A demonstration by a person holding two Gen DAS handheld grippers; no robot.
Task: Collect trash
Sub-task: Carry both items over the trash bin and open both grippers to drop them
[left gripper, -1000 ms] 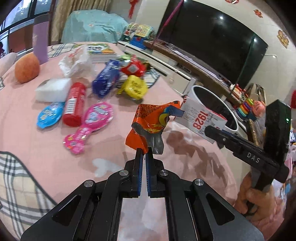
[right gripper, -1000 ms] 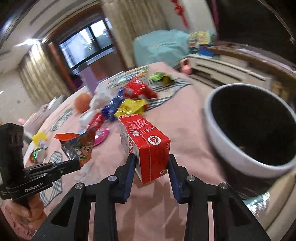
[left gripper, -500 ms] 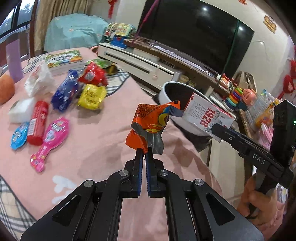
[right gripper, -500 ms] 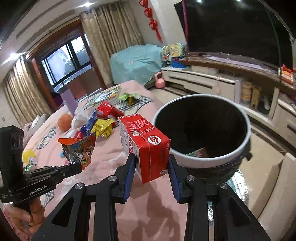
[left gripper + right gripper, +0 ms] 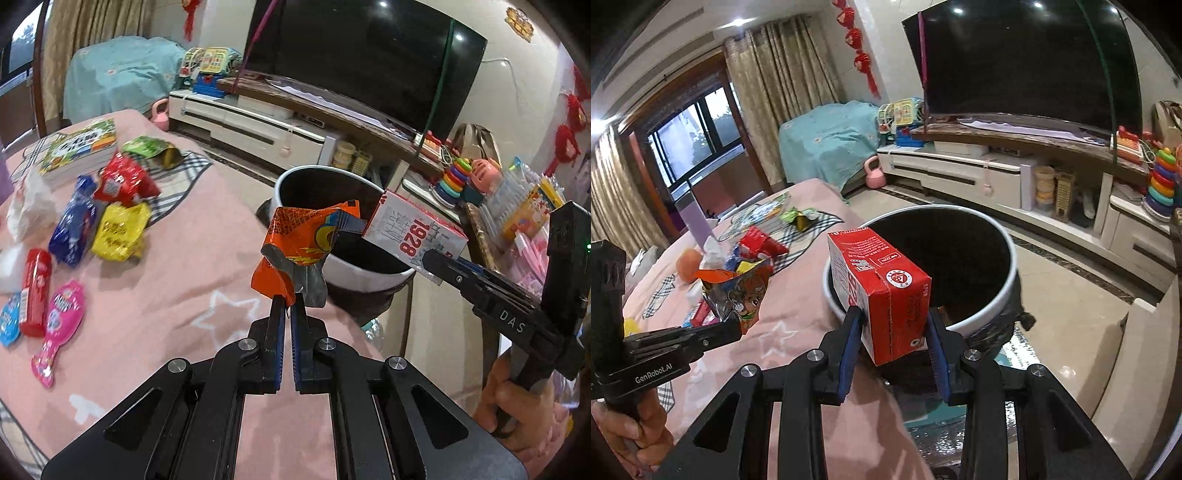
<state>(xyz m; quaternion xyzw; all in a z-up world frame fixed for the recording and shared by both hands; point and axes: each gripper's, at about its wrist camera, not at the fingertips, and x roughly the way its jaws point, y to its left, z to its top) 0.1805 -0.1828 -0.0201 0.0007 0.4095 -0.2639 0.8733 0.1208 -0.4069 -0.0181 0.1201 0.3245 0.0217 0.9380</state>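
Two risks: both follow from how each tool holds its load near the bin; see below, left to right
Left tool [image 5: 287,309]: jaws together, pinching only the bottom corner of the orange snack wrapper [image 5: 301,245]; the rest of the wrapper stands free above the fingertips
Wrapper risk: light, crinkled foil held by a small corner could slip out, or on release flutter and land on the pink bedcover [image 5: 177,273] rather than in the bin; judged from the left wrist view, the wrapper hangs at the bin's near rim, not clearly over the opening
Wrapper look: torn open, orange outside with yellow print, silver lining showing at the tear; creased and empty-looking; a cartoon figure shows on its other face in the right wrist view
Right tool [image 5: 893,328]: jaws clamped on the lower sides of the red carton [image 5: 882,291]; blue pads press both faces
Carton risk: it sits tilted in the grip, most of its length beyond the pads; a release too early could strike the white rim and tip it back onto the bed or down to the floor; the two tools are close together, so the loads may knock each other
Carton look: small rectangular drink box, red with white printed panels, top flap folded; edges slightly dented
Bin [image 5: 1004,295]: round, white rim, dark inside, standing just off the bed's edge; the carton is over its near rim
Left on the bed: blue packet [image 5: 72,225], yellow packet [image 5: 118,230], red packet [image 5: 125,182], well apart from the bin
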